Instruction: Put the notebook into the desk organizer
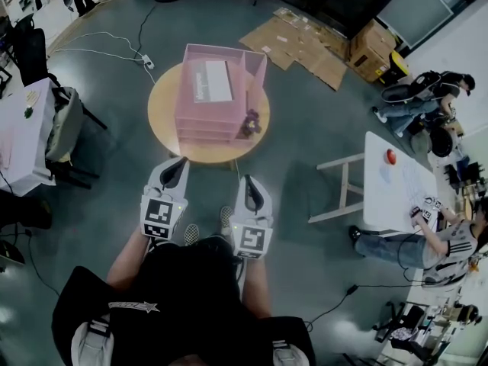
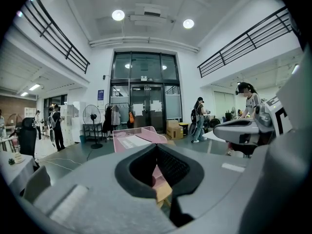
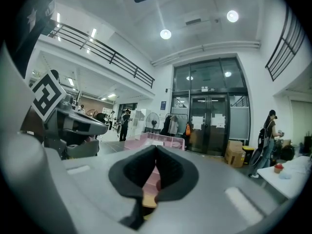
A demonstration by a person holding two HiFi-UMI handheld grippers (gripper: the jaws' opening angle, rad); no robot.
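Observation:
A pink desk organizer [image 1: 200, 120] with stacked trays stands on a round wooden table [image 1: 164, 120]. A white notebook [image 1: 216, 80] lies flat in its top tray. Both grippers hover side by side just short of the table's near edge, apart from the organizer. My left gripper [image 1: 181, 162] is shut with nothing between its jaws, and so is my right gripper [image 1: 249, 180]. In the left gripper view the closed left gripper [image 2: 157, 146] points at the organizer [image 2: 146, 132] and the notebook [image 2: 129, 141]. The right gripper [image 3: 156, 148] likewise faces the organizer [image 3: 164, 140].
A small dark purple object [image 1: 251, 123] sits on the table beside the organizer's right side. A chair [image 1: 65, 128] stands at the left, a wooden stool frame [image 1: 339, 189] and a white table [image 1: 396, 197] at the right. Flattened cardboard [image 1: 305, 44] lies beyond. People sit at the far right.

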